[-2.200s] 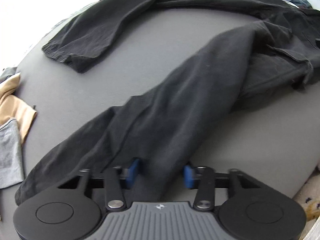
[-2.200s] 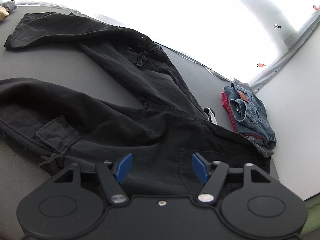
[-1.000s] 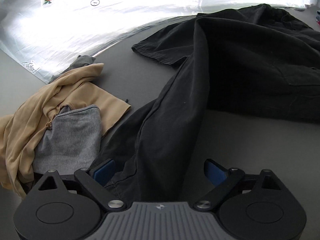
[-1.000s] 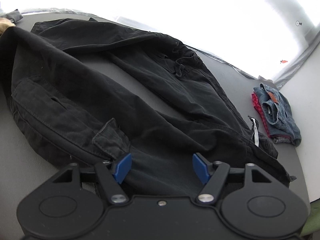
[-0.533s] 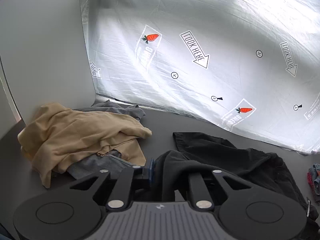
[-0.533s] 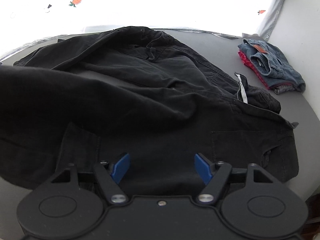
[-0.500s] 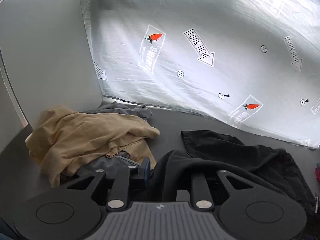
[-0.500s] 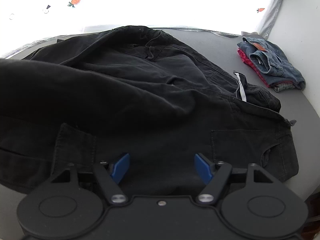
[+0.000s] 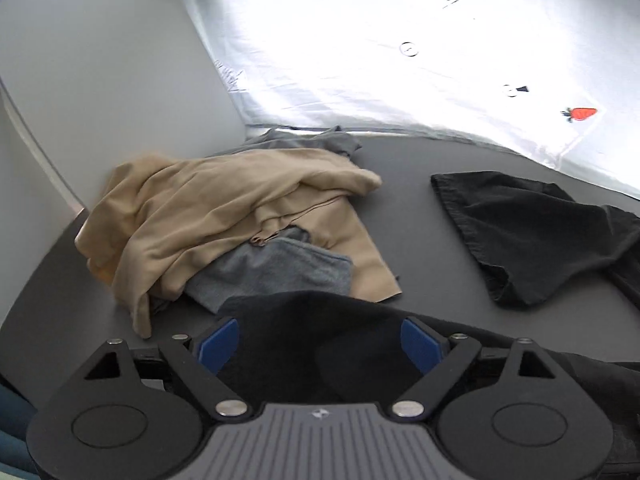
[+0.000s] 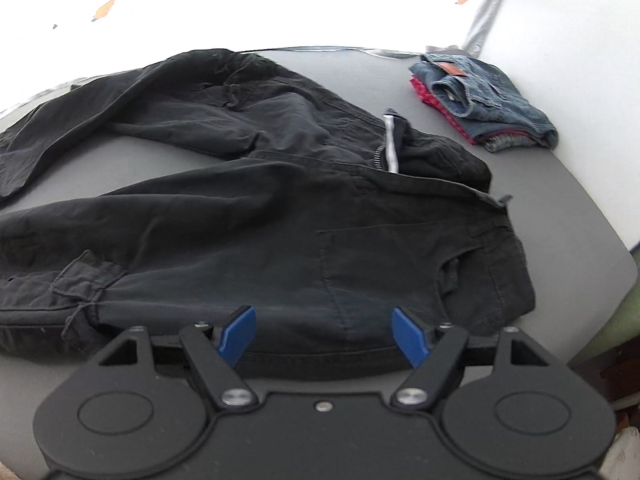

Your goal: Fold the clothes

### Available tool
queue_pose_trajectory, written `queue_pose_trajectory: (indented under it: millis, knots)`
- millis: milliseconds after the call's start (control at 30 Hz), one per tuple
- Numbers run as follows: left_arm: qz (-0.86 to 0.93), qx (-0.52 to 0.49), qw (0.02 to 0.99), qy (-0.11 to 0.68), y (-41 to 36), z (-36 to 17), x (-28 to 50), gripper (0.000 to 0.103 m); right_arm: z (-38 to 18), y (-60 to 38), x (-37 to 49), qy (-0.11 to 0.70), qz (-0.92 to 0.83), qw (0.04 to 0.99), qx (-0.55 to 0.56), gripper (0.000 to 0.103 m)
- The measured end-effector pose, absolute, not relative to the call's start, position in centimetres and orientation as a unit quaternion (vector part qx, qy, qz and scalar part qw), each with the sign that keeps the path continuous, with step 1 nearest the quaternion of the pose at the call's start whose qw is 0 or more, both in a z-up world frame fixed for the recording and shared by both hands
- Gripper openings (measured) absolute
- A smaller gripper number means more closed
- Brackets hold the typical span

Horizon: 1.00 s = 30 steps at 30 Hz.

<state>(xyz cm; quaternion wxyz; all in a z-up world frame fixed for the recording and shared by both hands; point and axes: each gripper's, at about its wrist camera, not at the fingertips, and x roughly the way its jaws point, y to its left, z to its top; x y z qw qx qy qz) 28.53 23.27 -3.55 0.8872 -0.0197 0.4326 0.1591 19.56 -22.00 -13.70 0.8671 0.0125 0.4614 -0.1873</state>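
Black cargo trousers [image 10: 280, 208] lie spread on the grey table, waist to the right, legs running left. In the left wrist view one leg end [image 9: 532, 236] lies flat at the right and another fold of the black cloth [image 9: 320, 344] is bunched between the fingers. My left gripper [image 9: 320, 342] is open with that cloth lying loose between its wide-apart blue pads. My right gripper [image 10: 326, 334] is open just above the near edge of the trousers, by the seat.
A pile of tan and grey clothes [image 9: 224, 220] lies at the left near a white wall. Folded jeans on a red garment [image 10: 484, 100] sit at the far right corner. The table's right edge [image 10: 608, 240] curves close by. A white printed sheet hangs behind.
My left gripper was shut on the trouser leg and has opened; the cloth now lies loose between its pads. The right gripper stayed open and the trouser leg has settled flat.
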Motion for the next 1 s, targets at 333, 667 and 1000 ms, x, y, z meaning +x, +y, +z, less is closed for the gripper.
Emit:
queue_pose_trajectory:
  millis: [333,667,1000]
  knots:
    - [-0.007,-0.088,0.893,0.441,7.4,-5.1,25.9,0.093,-15.8,-37.5,14.7,0.416,-0.295,0.832,0.216,0.082]
    - [0.006,-0.084,0.868,0.49,-3.9,-7.1,21.4,0.093,-21.2,-48.3,18.4,0.435,-0.184,0.838,0.274,0.068]
    - [0.046,-0.078,0.859,0.504,-10.0,-8.2,20.9,0.093,-17.3,-50.0,17.1,0.48,-0.097,0.84,0.235,0.022]
